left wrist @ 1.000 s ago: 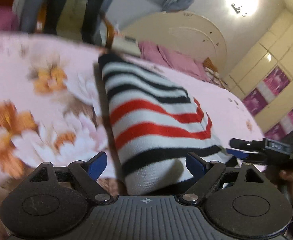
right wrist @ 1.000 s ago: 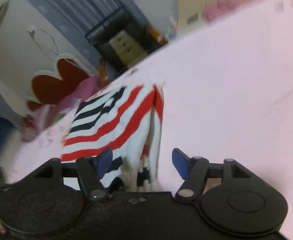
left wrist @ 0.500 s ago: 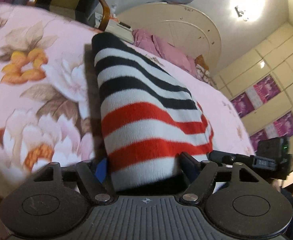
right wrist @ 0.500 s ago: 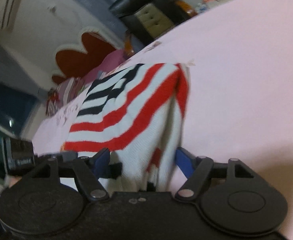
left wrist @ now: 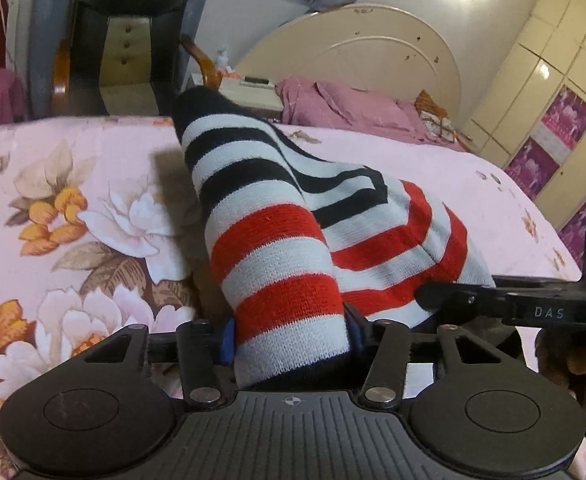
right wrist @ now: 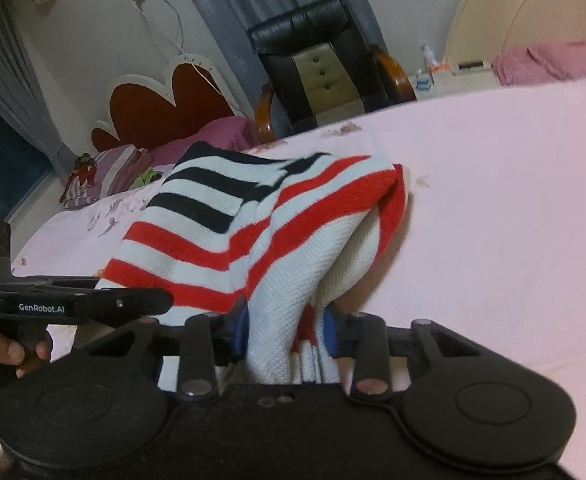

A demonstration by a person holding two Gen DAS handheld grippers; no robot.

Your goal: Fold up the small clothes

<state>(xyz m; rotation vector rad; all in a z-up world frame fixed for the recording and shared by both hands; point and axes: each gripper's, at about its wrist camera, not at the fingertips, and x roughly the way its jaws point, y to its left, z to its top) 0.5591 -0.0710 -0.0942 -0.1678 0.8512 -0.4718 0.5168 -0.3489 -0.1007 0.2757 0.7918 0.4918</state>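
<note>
A small knit sweater with red, black and white stripes lies on a pink floral bed sheet. My left gripper is shut on the sweater's near edge, the fabric bunched between the blue pads. My right gripper is shut on the other near corner of the sweater, where folded layers pile up. Each gripper shows in the other's view: the right one in the left wrist view and the left one in the right wrist view. The near edge is lifted off the sheet.
A cream headboard with pink pillows stands at the bed's far end. A black chair stands beside the bed, with a nightstand next to it. Wardrobe doors line the right wall.
Both grippers were open around the sweater's near edge a second ago. They have closed on it and the edge has risen, folding the fabric over.
</note>
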